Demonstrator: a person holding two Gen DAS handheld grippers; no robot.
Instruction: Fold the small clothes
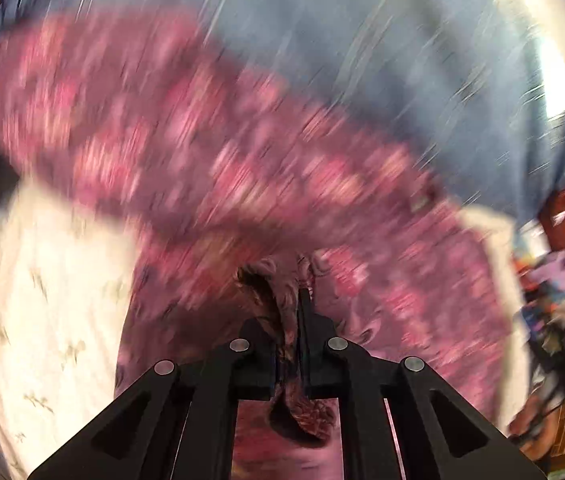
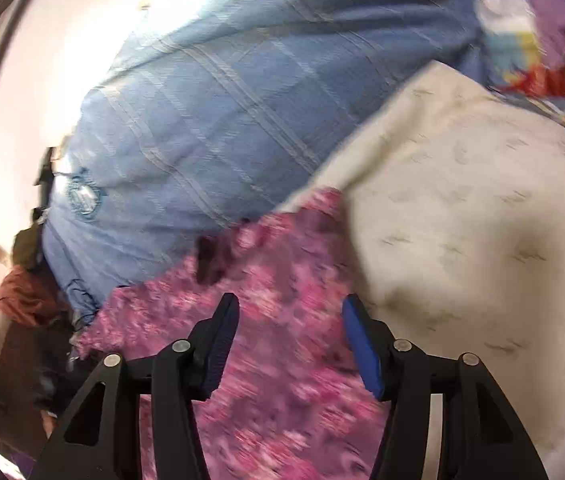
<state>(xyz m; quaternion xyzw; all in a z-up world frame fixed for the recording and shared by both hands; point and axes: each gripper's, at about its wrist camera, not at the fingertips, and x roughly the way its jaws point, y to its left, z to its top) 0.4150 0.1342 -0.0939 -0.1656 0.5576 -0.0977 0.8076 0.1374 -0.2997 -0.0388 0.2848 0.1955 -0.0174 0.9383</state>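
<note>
my left gripper (image 1: 296, 280) has its jaws pinched on a bunched edge of the pink floral fabric garment (image 1: 210, 148), which hangs blurred over the cream bedsheet (image 1: 54, 300). my right gripper (image 2: 290, 344) is wide apart, holding nothing; i risk the cloth slipping or folding crooked.

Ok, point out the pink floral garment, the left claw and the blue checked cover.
pink floral garment (image 1: 186, 128), left wrist view, spread cloth
left claw (image 1: 296, 308), left wrist view, fingertips pinching fabric
blue checked cover (image 2: 210, 92), right wrist view, middle
</note>
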